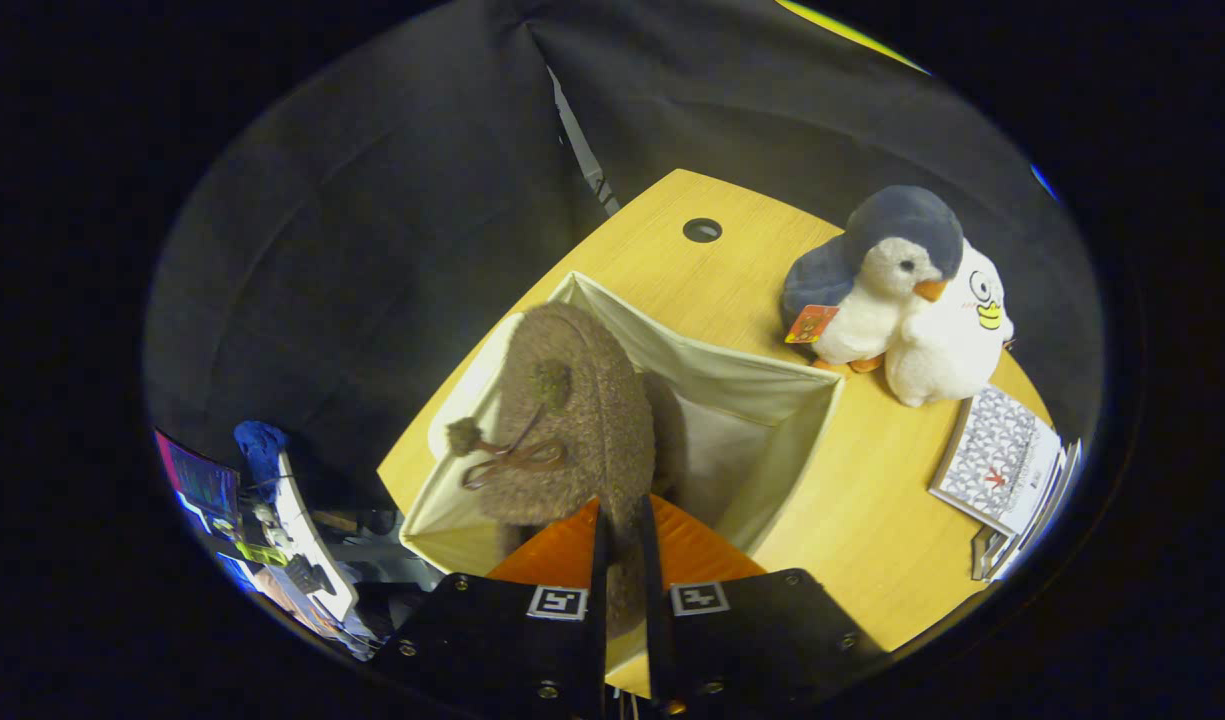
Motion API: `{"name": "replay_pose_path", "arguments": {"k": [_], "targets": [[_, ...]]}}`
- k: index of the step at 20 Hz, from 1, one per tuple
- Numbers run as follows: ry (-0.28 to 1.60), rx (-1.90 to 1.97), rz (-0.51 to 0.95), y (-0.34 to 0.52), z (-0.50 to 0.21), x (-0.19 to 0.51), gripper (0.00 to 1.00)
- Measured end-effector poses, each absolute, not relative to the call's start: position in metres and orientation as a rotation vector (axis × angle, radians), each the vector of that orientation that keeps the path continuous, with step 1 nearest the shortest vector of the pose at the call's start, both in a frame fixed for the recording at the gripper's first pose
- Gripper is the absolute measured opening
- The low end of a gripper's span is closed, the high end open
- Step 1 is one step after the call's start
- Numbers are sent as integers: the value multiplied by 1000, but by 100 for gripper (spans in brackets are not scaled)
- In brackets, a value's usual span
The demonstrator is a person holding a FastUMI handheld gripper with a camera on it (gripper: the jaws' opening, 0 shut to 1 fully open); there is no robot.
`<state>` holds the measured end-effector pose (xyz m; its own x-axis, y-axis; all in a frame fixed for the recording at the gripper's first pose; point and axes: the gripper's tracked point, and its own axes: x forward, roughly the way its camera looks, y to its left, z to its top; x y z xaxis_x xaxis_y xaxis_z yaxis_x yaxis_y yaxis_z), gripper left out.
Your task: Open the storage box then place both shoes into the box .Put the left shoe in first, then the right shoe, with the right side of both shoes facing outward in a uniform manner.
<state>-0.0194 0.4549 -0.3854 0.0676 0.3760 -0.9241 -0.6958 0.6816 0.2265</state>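
1. Looking past the fingers, I see clutter at the far left below the table's level: a blue cloth (259, 445) and some screens or devices, too blurred for me to tell apart.
2. I find the storage box (762, 385) next, an open cream fabric bin standing on the wooden table (872, 520), its mouth facing up at me and its walls spread.
3. I hold a brown fuzzy shoe (572, 430) over the left part of the box, partly down inside it. A brown lace bow (512, 460) and two pompoms (550, 380) show on the face turned to me.
4. I see the gripper (624, 560) nearly closed, both fingers pressing the rim of the shoe, which fills the narrow gap between them.
5. I notice a darker brown shape (667, 430) just right of the held shoe inside the box; I cannot tell whether it is a second shoe or part of the same one.
6. I see a round cable hole (702, 230) in the table beyond the box.
7. I see two plush toys touching each other to the right of the box: a grey-and-white penguin (887, 275) with a tag, and a white one (957, 335) leaning beside it.
8. I see a stack of patterned booklets (1002, 460) near the table's right edge, just in front of the toys.
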Motion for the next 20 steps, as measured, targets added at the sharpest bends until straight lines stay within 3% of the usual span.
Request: {"name": "replay_pose_path", "arguments": {"k": [3,4,11,20], "targets": [[1184,-317,816,454,-377,-6,71],[1166,-295,814,453,-368,-4,77],[838,-160,743,401,-280,30,78],[354,-5,359,222,-149,60,78]]}}
